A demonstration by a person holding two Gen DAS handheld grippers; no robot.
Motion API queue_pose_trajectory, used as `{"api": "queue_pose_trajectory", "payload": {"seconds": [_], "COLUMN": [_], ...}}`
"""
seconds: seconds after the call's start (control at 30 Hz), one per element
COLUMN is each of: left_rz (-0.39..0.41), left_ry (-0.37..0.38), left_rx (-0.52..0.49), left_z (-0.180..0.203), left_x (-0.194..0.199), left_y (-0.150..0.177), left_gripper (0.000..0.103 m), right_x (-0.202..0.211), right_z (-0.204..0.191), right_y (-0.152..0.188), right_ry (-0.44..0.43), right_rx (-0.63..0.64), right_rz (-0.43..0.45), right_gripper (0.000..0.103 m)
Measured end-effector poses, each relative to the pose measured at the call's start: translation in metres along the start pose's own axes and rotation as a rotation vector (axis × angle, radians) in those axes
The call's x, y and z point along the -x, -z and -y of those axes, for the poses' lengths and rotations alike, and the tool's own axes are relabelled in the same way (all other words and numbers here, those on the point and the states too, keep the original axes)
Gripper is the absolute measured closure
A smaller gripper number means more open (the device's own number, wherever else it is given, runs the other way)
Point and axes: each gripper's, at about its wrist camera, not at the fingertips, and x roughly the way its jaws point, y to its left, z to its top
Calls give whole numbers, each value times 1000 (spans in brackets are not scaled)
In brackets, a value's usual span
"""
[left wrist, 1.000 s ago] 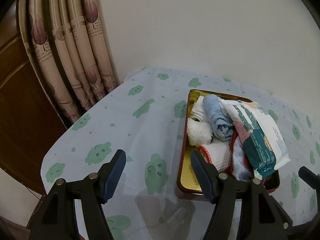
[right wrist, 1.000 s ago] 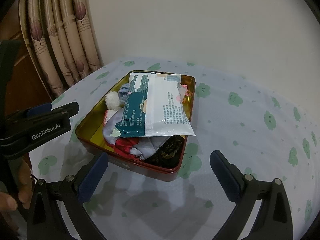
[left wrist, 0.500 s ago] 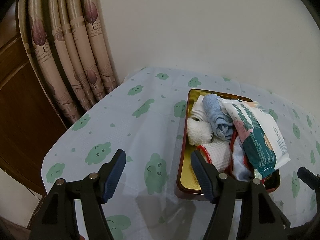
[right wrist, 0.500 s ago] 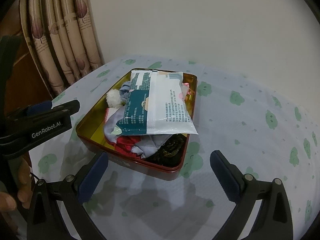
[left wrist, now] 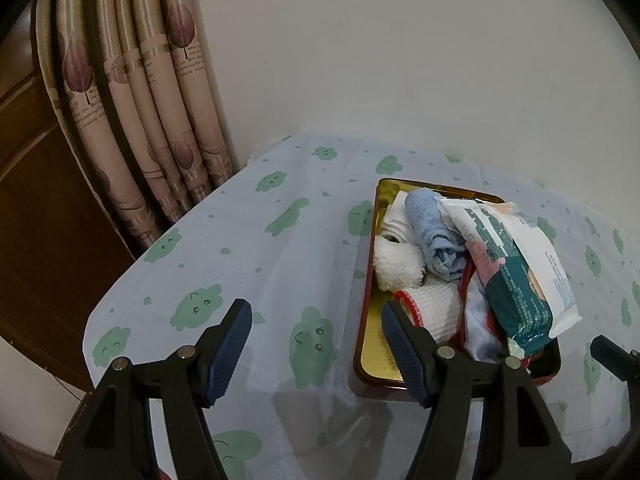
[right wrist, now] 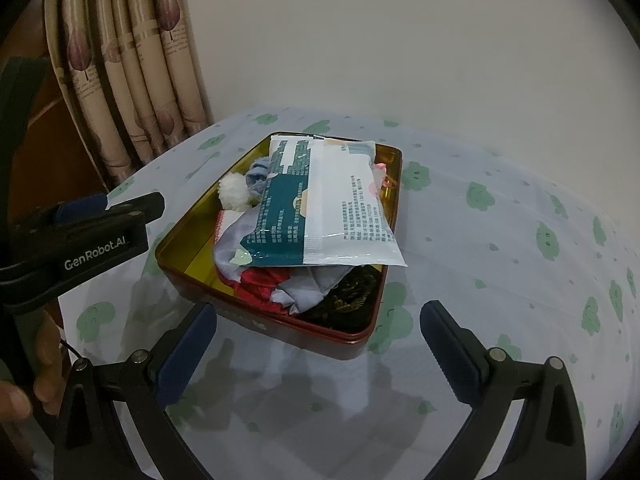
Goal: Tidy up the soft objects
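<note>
Dark item under the white-and-teal plastic wipes pack [right wrist: 320, 204] is hard to ID. Pack lies atop rolled cloths in the red metal tin w/ gold lining [right wrist: 280, 320], on the cloud-print tablecloth [right wrist: 500, 240]. Left gripper [left wrist: 316, 340] and right gripper [right wrist: 318, 348]: both spread wide, empty. Beige leaf-print curtain [left wrist: 140, 100] in corner.

Wipes pack [right wrist: 336, 200] atop cloths [left wrist: 434, 236] in tin [right wrist: 280, 320]

A pale cloth printed with green cloud faces [left wrist: 280, 216] covers the tabletop [right wrist: 520, 208] to its edges. Behind the far left corner hangs a beige curtain with purple leaf motifs [left wrist: 160, 92], gathered in folds. A plain white wall [right wrist: 400, 40] rises behind the far edge. Dark wooden panelling [left wrist: 44, 208] stands beyond the left edge.
</note>
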Motion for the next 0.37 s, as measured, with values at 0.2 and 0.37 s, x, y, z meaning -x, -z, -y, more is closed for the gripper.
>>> {"api": "queue_pose_trajectory", "payload": {"seconds": [0.2, 0.37], "left_rz": [34, 31], "left_ry": [13, 9], "left_rx": [-13, -10], "left_z": [2, 3], "left_x": [5, 5], "left_y": [0, -1], "left_gripper": [34, 34], "right_x": [0, -1], "right_z": [-2, -4], "right_y": [0, 0], "right_ry": [-1, 0], "right_rx": [10, 14], "right_rz": [-1, -4], "right_gripper": [2, 2]}}
